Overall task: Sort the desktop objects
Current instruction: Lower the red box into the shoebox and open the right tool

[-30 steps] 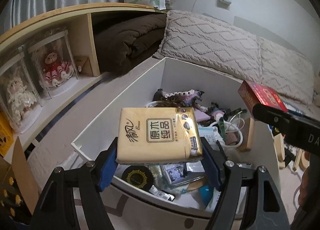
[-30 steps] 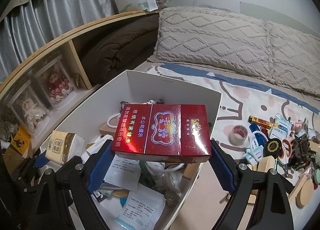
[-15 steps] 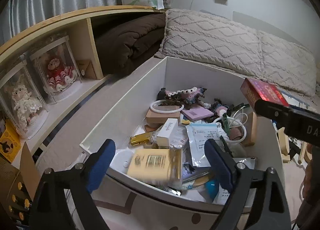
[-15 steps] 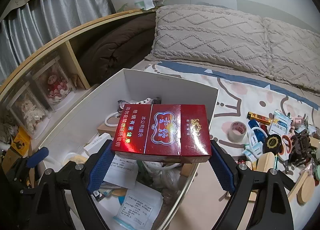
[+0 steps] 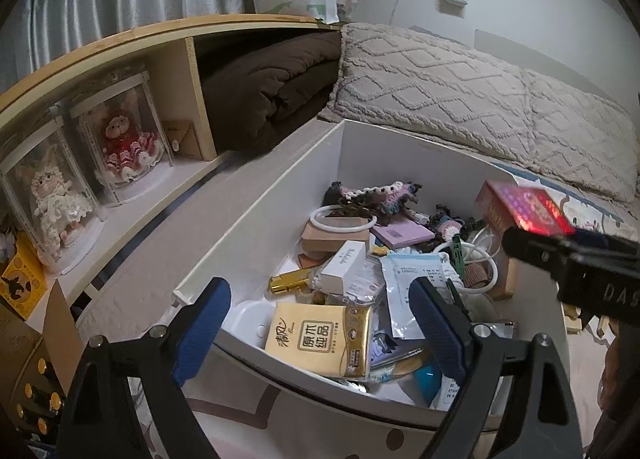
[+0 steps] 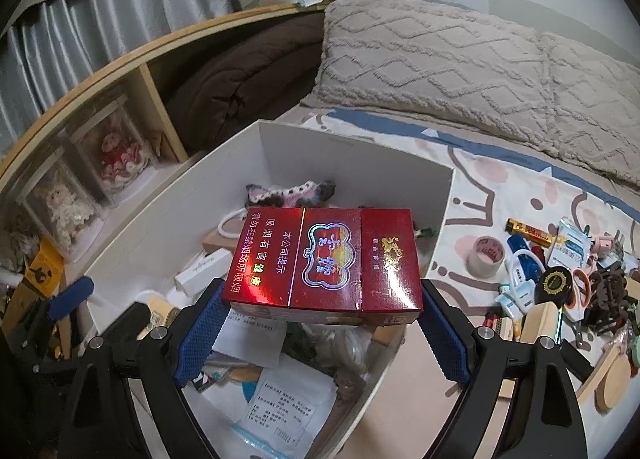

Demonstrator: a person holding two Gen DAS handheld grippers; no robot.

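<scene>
A yellow tissue pack (image 5: pixel 320 339) lies loose in the white box (image 5: pixel 260 235), on top of the clutter at its near end. Just above it my left gripper (image 5: pixel 318 291) hangs open, its blue pads (image 5: pixel 204 315) touching nothing. My right gripper (image 6: pixel 322 291) is shut on a red cigarette carton (image 6: pixel 324 259), held flat over the white box (image 6: pixel 352 163). In the left wrist view that red carton (image 5: pixel 520 207) and the right gripper's black finger show at the right. The right wrist view catches the left gripper's blue pad (image 6: pixel 72 295) at the far left.
The box holds several papers, small cartons, a white ring (image 5: pixel 344 219) and a crocheted piece (image 5: pixel 376 195). On the patterned sheet to the right lie a tape roll (image 6: pixel 486 255), scissors (image 6: pixel 580 291) and several small items. A shelf with cased dolls (image 5: pixel 124 143) runs along the left; pillows (image 6: pixel 440 59) lie behind.
The left gripper's jaws opened and the yellow tissue pack dropped from them into the white box. The right gripper kept its grip on the red carton and stayed put.
</scene>
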